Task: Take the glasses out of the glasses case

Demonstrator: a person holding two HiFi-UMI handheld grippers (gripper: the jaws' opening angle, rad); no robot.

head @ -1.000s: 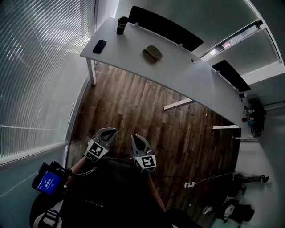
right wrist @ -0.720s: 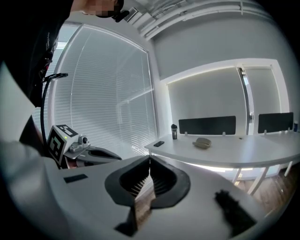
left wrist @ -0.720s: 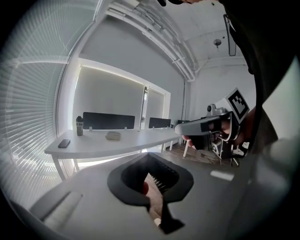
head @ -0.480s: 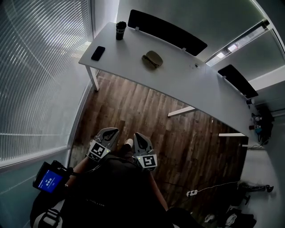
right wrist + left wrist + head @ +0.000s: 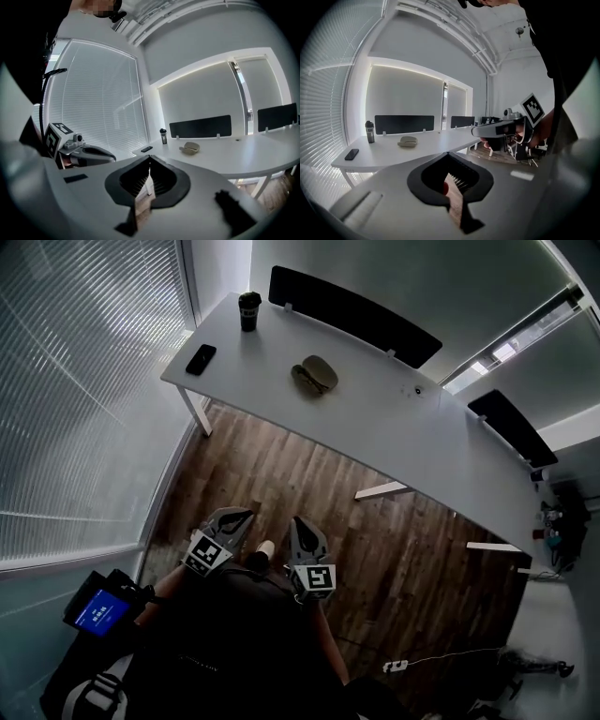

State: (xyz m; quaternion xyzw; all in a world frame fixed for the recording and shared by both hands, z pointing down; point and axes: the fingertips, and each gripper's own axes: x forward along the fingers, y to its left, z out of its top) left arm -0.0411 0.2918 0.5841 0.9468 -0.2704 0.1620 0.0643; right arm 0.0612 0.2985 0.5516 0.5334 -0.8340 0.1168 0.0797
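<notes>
Glasses case [image 5: 314, 377] | parked on the surface [image 5: 394, 423], well apart from both grippers | left gripper [image 5: 236, 517] and right gripper [image 5: 298, 524] held clenched, empty, since nothing's reached yet

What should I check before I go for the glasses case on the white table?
1. The glasses case is in view on the table: ok.
2. Case within reach: not ok; both grippers are over the wooden floor, well short of the table.
3. The left gripper is empty: ok, jaws together on nothing.
4. The right gripper is empty: ok, jaws together on nothing.
5. Room around the case: ok; the phone and the cup sit apart from it.
6. Case lid open: cannot tell.
</notes>
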